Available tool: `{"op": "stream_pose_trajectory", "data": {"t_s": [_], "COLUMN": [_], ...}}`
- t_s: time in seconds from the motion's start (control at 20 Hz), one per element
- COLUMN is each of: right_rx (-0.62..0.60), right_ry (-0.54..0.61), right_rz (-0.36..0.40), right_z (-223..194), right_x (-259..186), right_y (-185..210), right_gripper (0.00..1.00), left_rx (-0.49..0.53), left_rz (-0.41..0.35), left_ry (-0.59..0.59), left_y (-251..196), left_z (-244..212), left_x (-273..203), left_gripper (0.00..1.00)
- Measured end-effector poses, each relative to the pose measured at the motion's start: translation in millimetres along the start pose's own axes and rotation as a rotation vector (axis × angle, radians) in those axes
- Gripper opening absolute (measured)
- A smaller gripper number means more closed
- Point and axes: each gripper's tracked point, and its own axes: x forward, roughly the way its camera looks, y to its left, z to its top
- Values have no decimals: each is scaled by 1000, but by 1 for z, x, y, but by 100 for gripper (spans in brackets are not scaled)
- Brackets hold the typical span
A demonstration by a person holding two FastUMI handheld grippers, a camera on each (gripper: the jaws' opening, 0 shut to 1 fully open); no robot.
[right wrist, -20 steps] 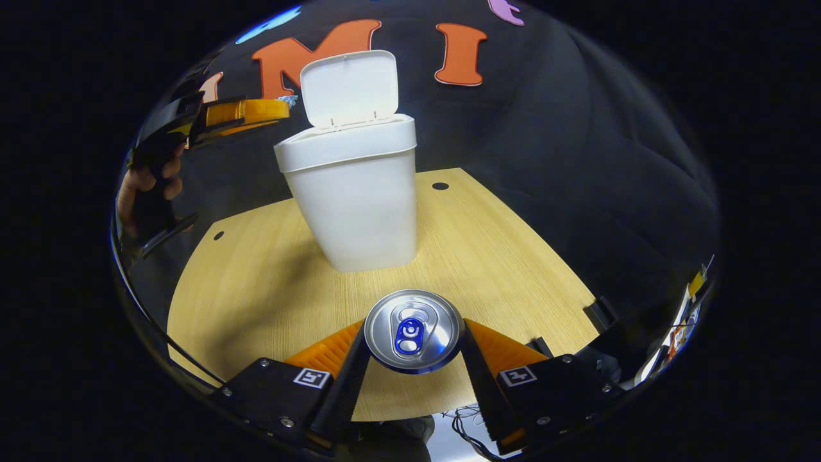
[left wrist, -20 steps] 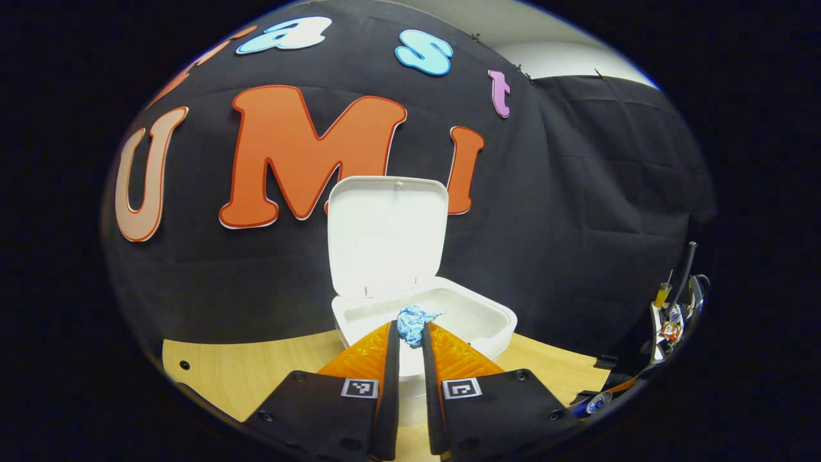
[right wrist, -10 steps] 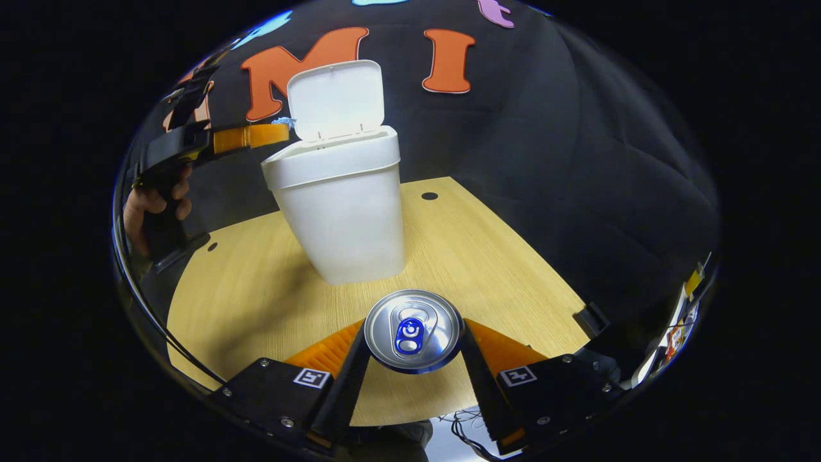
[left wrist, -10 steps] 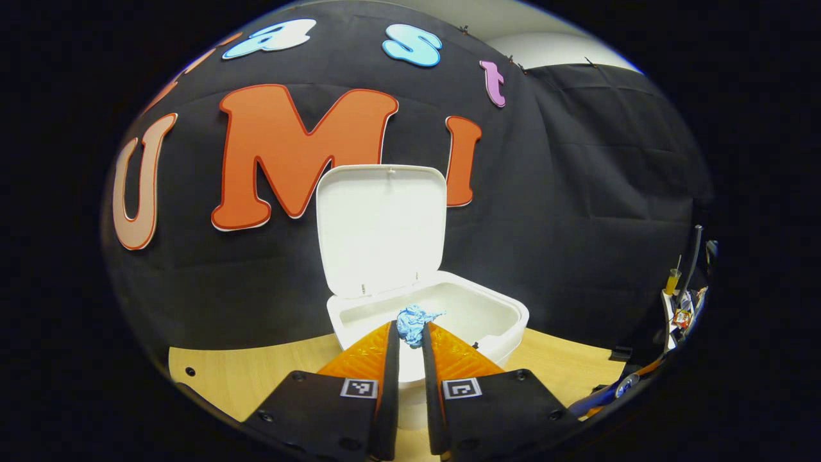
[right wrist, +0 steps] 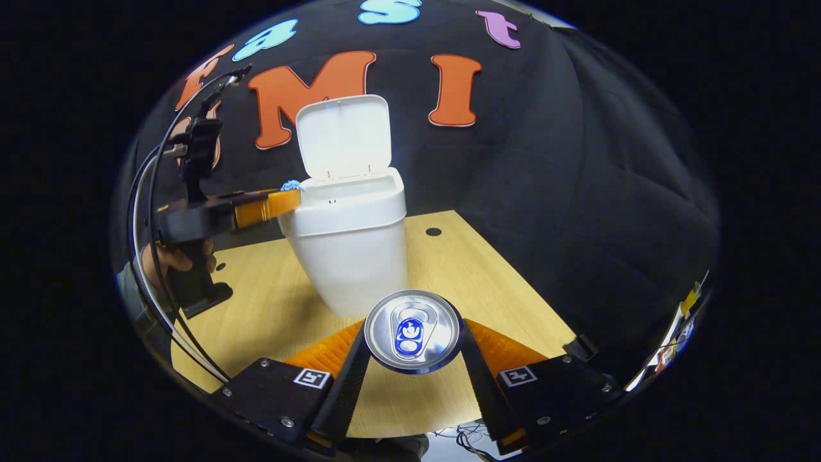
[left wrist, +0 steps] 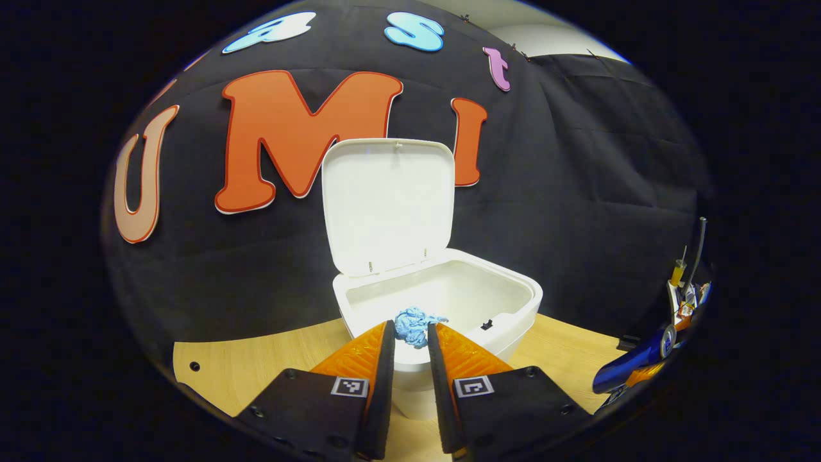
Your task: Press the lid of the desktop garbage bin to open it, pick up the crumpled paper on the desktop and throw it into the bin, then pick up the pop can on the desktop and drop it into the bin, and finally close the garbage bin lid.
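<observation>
My light wooden table (right wrist: 487, 276) carries the white bin (right wrist: 349, 247), standing upright toward its far left, lid (right wrist: 343, 136) raised.

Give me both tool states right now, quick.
Left tool: closed on the crumpled paper, at the open bin rim.
Right tool: closed on the pop can, above the table.

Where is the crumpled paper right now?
The blue crumpled paper sits between the left gripper fingertips, over the near rim of the open white bin.
</observation>
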Motion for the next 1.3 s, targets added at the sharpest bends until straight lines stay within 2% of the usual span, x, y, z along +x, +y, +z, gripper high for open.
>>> {"op": "stream_pose_trajectory", "data": {"t_s": [0.05, 0.1, 0.15, 0.2, 0.3, 0.55, 0.6, 0.7, 0.9, 1.3], "right_rx": [-16, -31, -43, -51, -55, -88, -106, -133, -162, -186], "right_ry": [-14, -26, -34, -43, -64, -113, -119, -134, -173, -278], "right_rz": [-1, 0, 1, 4, 17, 50, 52, 64, 95, 195], "right_z": [8, 14, 20, 26, 38, 62, 67, 80, 106, 152], "right_x": [-2, -4, -5, -6, -7, -5, -4, -1, 2, 14], "right_y": [-1, -2, -3, -3, -2, 3, 4, 8, 18, 54], "right_gripper": [81, 81, 81, 81, 81, 81, 80, 80, 80, 80], "left_rx": [-1, -1, 6, 15, 12, 14, 12, 6, 25, -36], "left_rz": [-3, -6, -7, 2, 7, 55, 66, 87, 182, 388], "left_ry": [-8, -10, -10, -13, -19, -18, -14, -6, 23, 68], "left_y": [1, -1, 0, 4, 5, 20, 25, 32, 63, 128], "left_z": [1, -1, -1, 0, -1, -11, -15, -22, -40, -76], "left_x": [-3, -4, -6, -9, -15, -39, -43, -55, -80, -136], "left_gripper": [36, 47, 52, 63, 70, 77, 87, 93, 94, 94]}}
